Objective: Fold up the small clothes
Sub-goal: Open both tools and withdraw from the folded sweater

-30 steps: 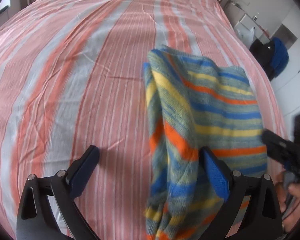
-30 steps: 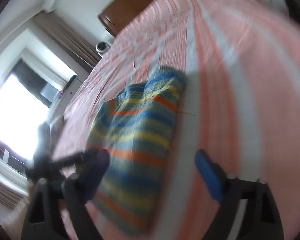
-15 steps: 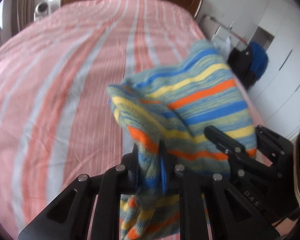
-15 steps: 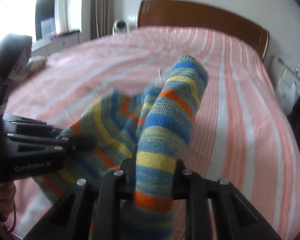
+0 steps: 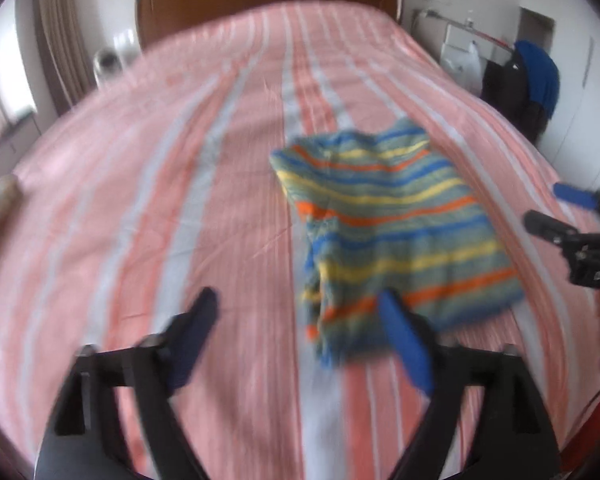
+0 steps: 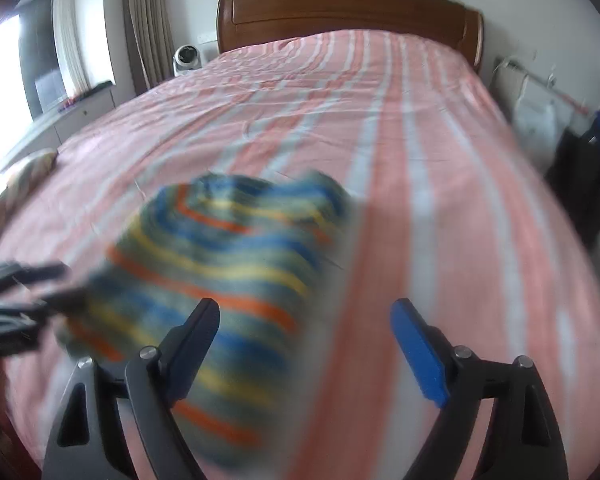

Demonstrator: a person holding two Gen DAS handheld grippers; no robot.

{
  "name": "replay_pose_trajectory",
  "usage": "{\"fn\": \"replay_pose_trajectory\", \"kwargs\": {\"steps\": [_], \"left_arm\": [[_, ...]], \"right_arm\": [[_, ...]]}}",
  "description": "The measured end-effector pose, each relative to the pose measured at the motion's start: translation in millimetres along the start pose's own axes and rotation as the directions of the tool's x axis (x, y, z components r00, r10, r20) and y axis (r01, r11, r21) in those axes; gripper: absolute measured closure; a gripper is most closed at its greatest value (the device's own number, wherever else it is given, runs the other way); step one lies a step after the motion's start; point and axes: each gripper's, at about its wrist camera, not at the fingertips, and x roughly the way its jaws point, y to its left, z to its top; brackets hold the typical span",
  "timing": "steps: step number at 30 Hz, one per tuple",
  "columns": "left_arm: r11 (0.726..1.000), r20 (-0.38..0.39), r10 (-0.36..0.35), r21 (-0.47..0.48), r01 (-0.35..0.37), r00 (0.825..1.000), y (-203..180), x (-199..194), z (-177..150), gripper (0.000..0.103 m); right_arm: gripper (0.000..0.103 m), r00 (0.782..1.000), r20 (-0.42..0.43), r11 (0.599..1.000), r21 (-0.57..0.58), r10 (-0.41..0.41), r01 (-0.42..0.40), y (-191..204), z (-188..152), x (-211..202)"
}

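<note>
A small knit garment point(image 5: 400, 224) with blue, yellow, orange and green stripes lies folded on the pink striped bed point(image 5: 180, 160). My left gripper point(image 5: 304, 328) is open and empty, just in front of the garment's near left corner. My right gripper point(image 6: 304, 336) is open and empty, with its left finger over the garment's near edge point(image 6: 220, 264). The right gripper also shows at the right edge of the left wrist view point(image 5: 572, 216). The left gripper shows at the left edge of the right wrist view point(image 6: 16, 292). Both views are blurred by motion.
A wooden headboard point(image 6: 340, 8) stands at the far end of the bed. A small fan point(image 6: 186, 58) sits left of it. Dark and blue clothes point(image 5: 532, 80) hang to the right. A pillow point(image 6: 24, 176) lies at the bed's left edge.
Half a second ago both grippers were shut on the garment and held it up. Now both are open, pulled back, and the garment lies folded on the bed.
</note>
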Motion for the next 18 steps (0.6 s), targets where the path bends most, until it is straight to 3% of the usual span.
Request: {"fn": "replay_pose_trajectory", "kwargs": {"steps": [2, 4, 9, 11, 14, 18], "left_arm": [[0.997, 0.086, 0.045, 0.057, -0.050, 0.995, -13, -35, -7, 0.002], [0.992, 0.123, 0.088, 0.079, -0.099, 0.988, -21, -57, -6, 0.002], [0.976, 0.157, 0.212, 0.006, -0.216, 0.965, -26, -109, -10, 0.000], [0.980, 0.136, 0.199, -0.021, -0.198, 0.970, -20, -124, -23, 0.000], [0.989, 0.046, 0.144, -0.032, -0.142, 0.989, -19, -134, -44, 0.000], [0.987, -0.025, 0.161, 0.004, -0.161, 0.987, -28, -138, -76, 0.000]], "right_arm": [[0.007, 1.000, 0.024, 0.999, -0.037, -0.012, 0.012, -1, -14, -28], [0.006, 0.999, 0.049, 0.997, -0.077, -0.022, 0.025, 2, -23, -58], [0.003, 0.987, 0.158, 0.996, -0.089, -0.010, 0.025, 10, -29, -136], [0.000, 0.979, 0.203, 0.998, -0.061, 0.003, 0.010, 15, -35, -160], [0.000, 0.974, 0.219, 0.998, -0.027, 0.061, -0.056, 28, -55, -182], [0.000, 0.990, 0.104, 0.995, -0.013, 0.099, -0.099, 48, -96, -180]]}}
